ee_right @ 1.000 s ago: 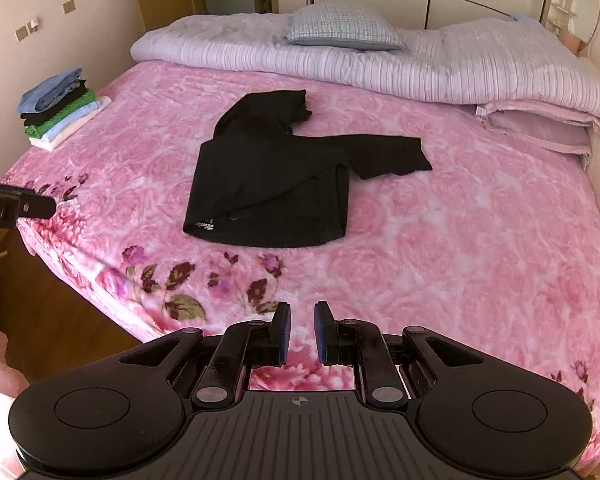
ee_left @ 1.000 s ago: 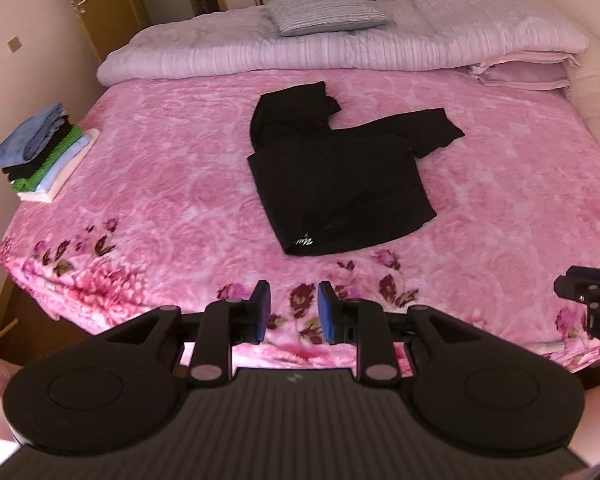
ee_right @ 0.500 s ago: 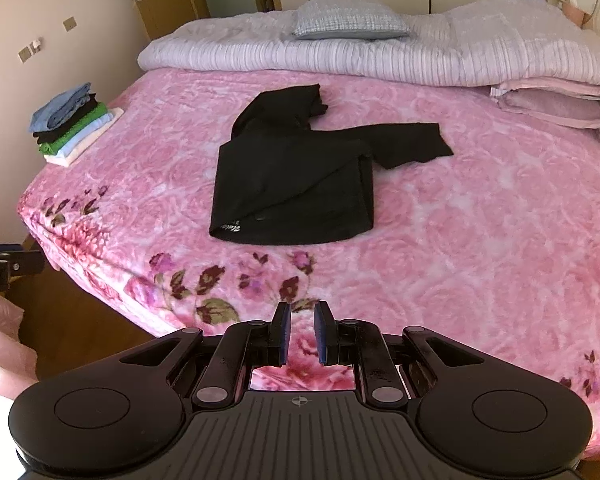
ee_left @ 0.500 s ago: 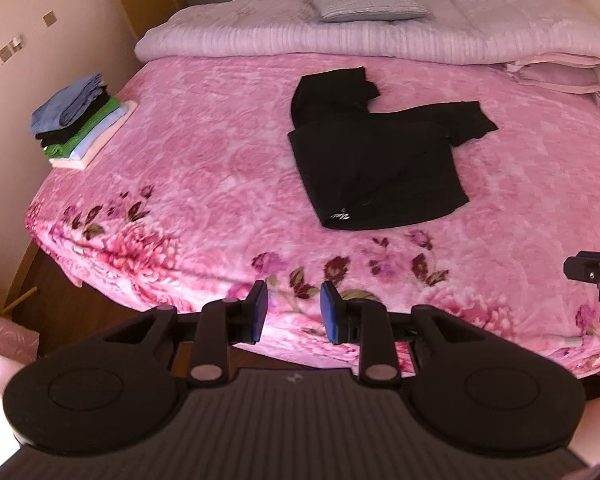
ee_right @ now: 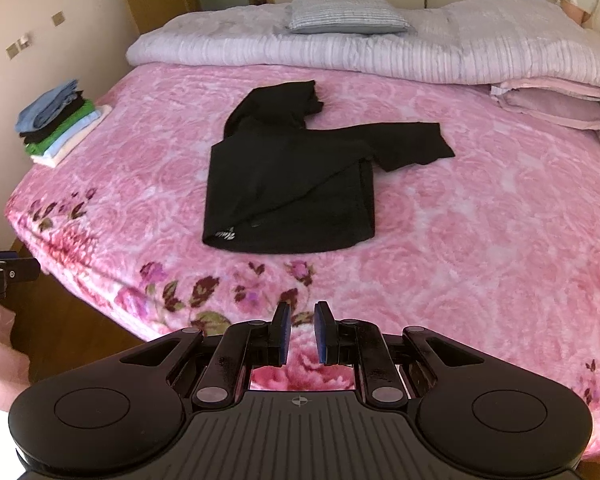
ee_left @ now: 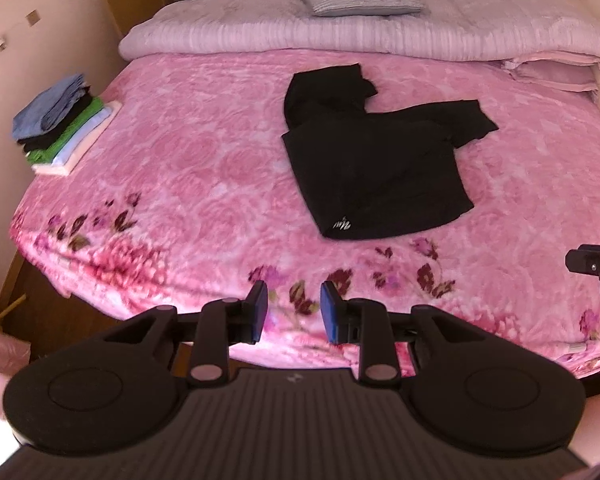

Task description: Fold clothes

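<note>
Two claws hover at the bed's (ee_left: 204, 168) near edge, both empty: our left claw (ee_left: 293, 312) gapes wide, our right claw (ee_right: 300, 332) stands slightly parted. We see the black top (ee_right: 292, 184) lying partly folded mid-bed at twelve o'clock, a folded stack (ee_left: 60, 128) at ten.

Black garment (ee_left: 376, 168) lies flat, partly folded, mid-blanket ahead of my fingers; one sleeve extends right, white logo at near hem.
</note>
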Action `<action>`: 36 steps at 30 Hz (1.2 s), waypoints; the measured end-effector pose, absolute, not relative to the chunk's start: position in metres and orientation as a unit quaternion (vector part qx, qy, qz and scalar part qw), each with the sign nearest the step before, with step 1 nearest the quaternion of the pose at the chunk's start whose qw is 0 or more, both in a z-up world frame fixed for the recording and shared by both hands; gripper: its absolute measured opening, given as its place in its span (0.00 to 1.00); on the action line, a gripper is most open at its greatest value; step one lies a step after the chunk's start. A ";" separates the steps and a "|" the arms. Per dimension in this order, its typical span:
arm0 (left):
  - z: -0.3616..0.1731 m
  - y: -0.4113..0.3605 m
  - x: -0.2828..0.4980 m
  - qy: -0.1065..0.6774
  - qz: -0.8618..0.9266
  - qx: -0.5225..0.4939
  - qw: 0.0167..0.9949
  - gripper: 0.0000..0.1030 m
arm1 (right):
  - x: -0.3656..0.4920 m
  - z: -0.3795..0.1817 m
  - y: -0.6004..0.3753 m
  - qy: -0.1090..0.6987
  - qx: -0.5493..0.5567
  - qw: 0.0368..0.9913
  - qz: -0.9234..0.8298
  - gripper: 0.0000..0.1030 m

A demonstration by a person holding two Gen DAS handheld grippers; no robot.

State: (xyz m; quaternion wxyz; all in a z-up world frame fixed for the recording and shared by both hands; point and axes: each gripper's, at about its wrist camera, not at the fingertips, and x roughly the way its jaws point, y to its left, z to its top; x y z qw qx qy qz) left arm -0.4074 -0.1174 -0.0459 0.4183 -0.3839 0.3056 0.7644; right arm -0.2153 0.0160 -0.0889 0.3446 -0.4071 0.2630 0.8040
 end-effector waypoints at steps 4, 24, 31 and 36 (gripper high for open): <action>-0.048 -0.099 -0.428 0.306 0.750 -0.371 0.453 0.24 | -0.218 -0.092 0.032 0.284 -0.391 0.372 0.793 0.15; -0.123 0.004 -0.523 0.353 0.663 -0.369 0.548 0.32 | -0.194 -0.162 0.099 0.492 -0.301 0.470 0.669 0.28; -0.150 0.074 -0.502 0.370 0.637 -0.373 0.564 0.32 | -0.200 -0.180 0.154 0.504 -0.311 0.466 0.658 0.36; -0.173 0.135 -0.486 0.378 0.622 -0.373 0.575 0.32 | -0.214 -0.214 0.194 0.513 -0.324 0.448 0.657 0.36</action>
